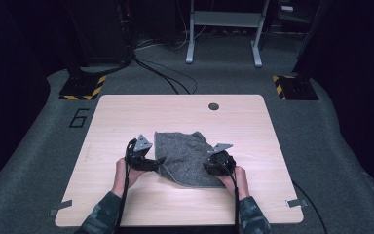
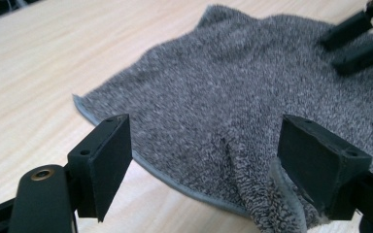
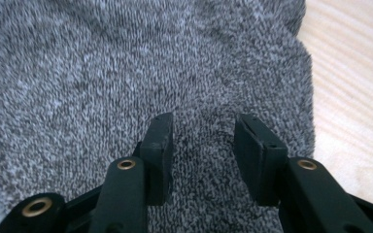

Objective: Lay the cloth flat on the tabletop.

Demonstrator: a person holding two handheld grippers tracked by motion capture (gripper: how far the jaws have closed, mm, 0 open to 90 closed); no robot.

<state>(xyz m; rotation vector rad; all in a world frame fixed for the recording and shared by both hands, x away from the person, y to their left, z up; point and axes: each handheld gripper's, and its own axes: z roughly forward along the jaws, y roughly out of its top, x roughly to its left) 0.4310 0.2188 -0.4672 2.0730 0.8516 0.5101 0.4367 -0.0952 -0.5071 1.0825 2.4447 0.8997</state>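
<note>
Below me, a pale wooden table [image 1: 126,117] carries a grey towel [image 1: 185,156] lying flat near its middle, its longer side running away from me, with bare wood open all round. My left gripper [image 1: 159,161] sits at the towel's left hem, jaws wide with nothing pinched; my right gripper [image 1: 206,166] hovers over its near right corner, jaws partly apart and empty, about equally close.

Pale wooden table [image 1: 126,117], grey towel [image 1: 182,151] flat on it.
</note>
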